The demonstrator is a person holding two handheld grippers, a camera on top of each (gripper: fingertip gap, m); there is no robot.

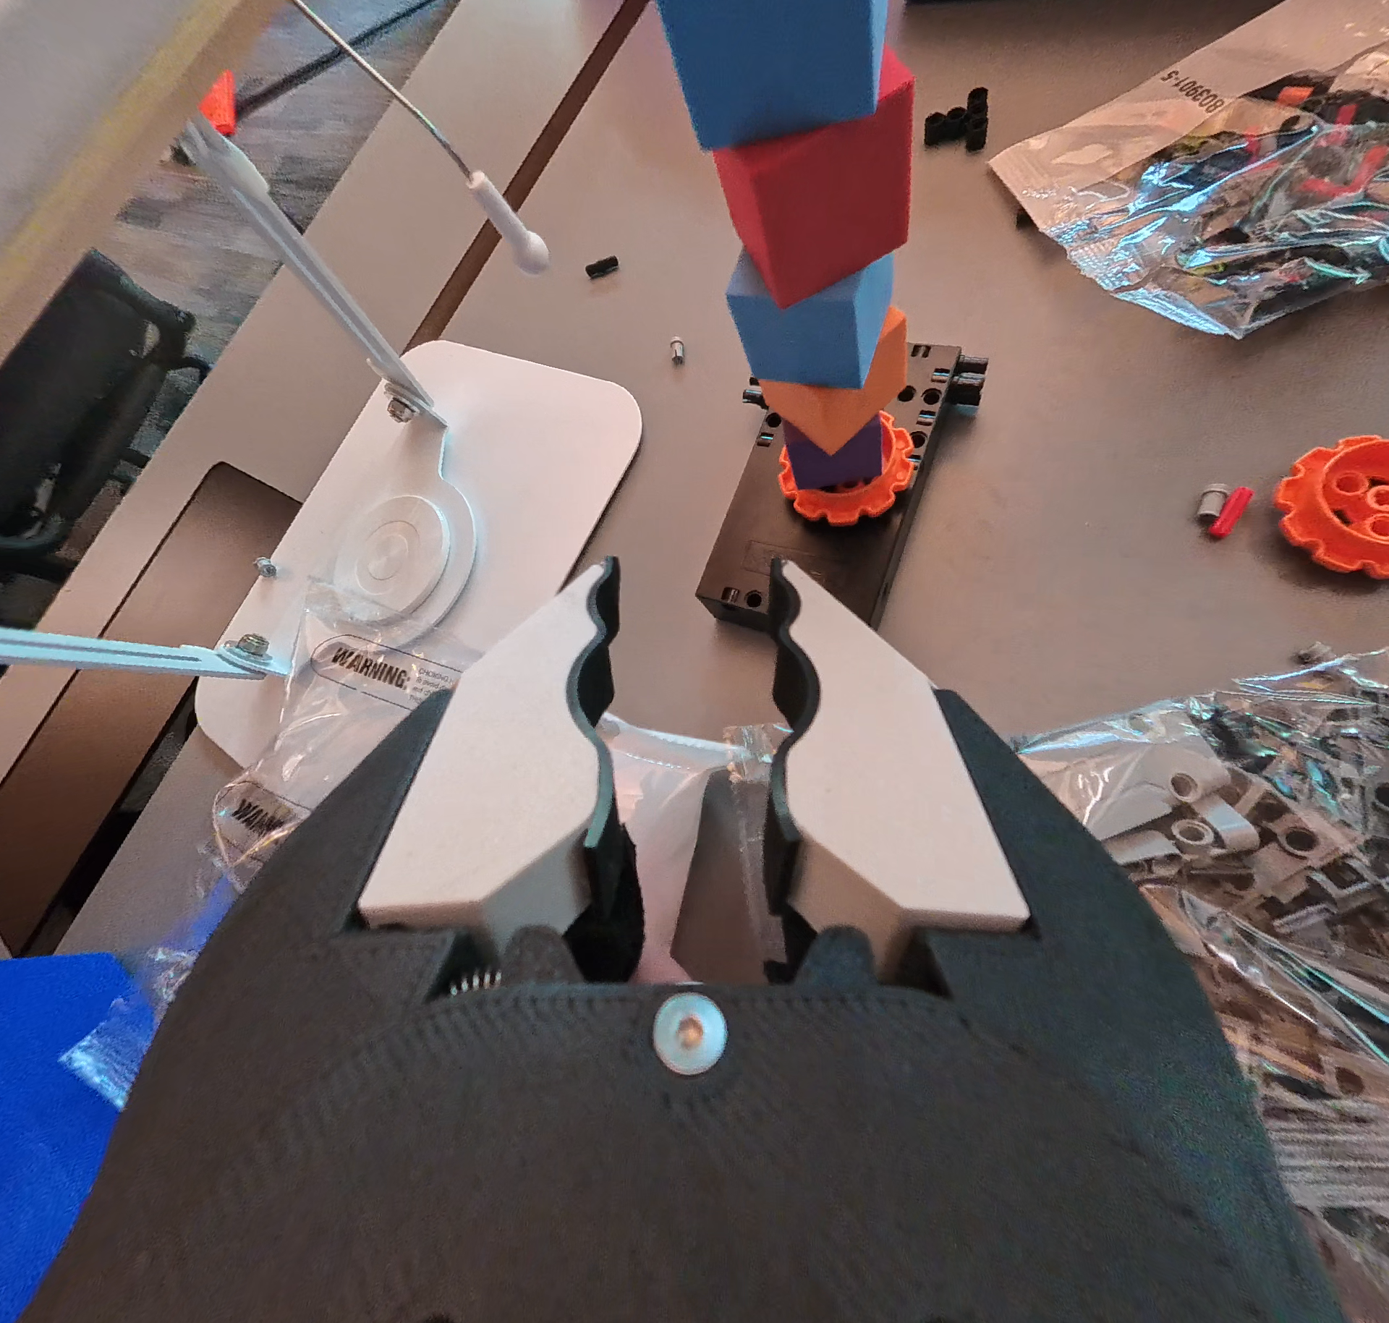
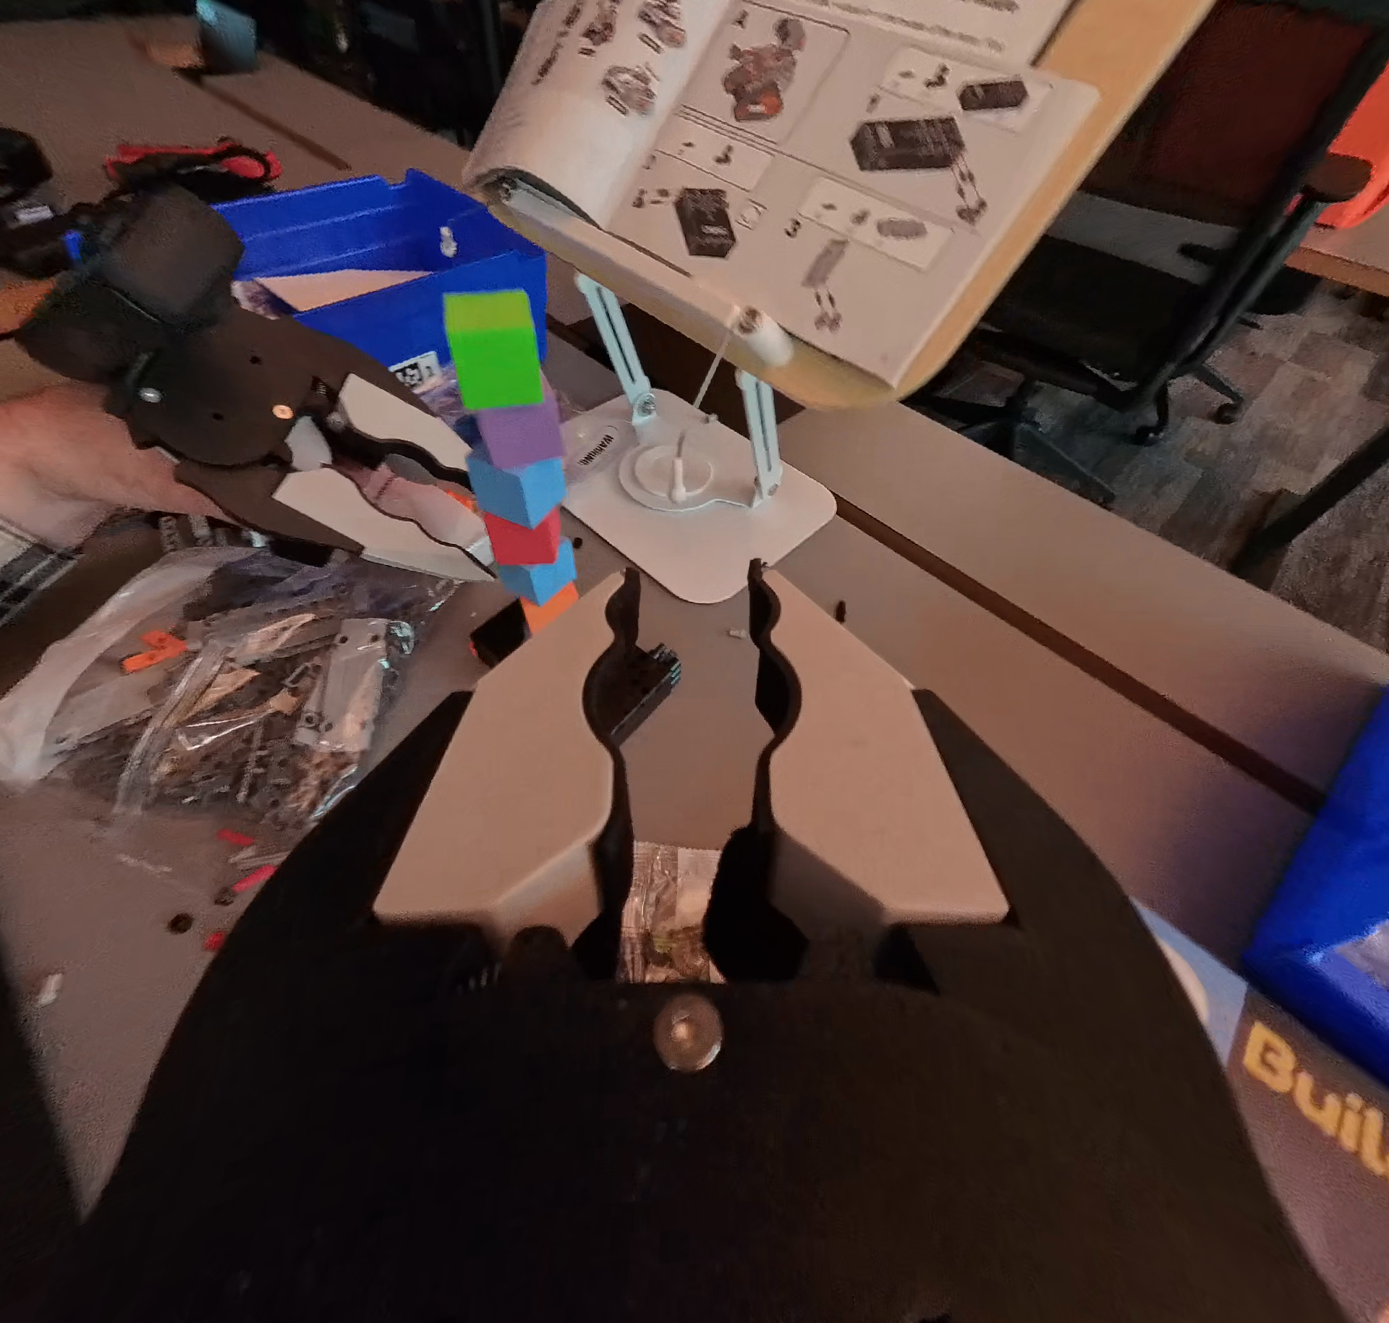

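While both jaws gape empty, only right view shows green cube (image 2: pixel 496 351) topping tower.

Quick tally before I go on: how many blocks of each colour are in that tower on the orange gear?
Green block: 1
Purple blocks: 2
Blue blocks: 2
Red block: 1
Orange block: 1
Total: 7, counted across both wrist views.

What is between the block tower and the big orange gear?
Only bare table lies between the block tower and the orange gear, seen in the left wrist view.
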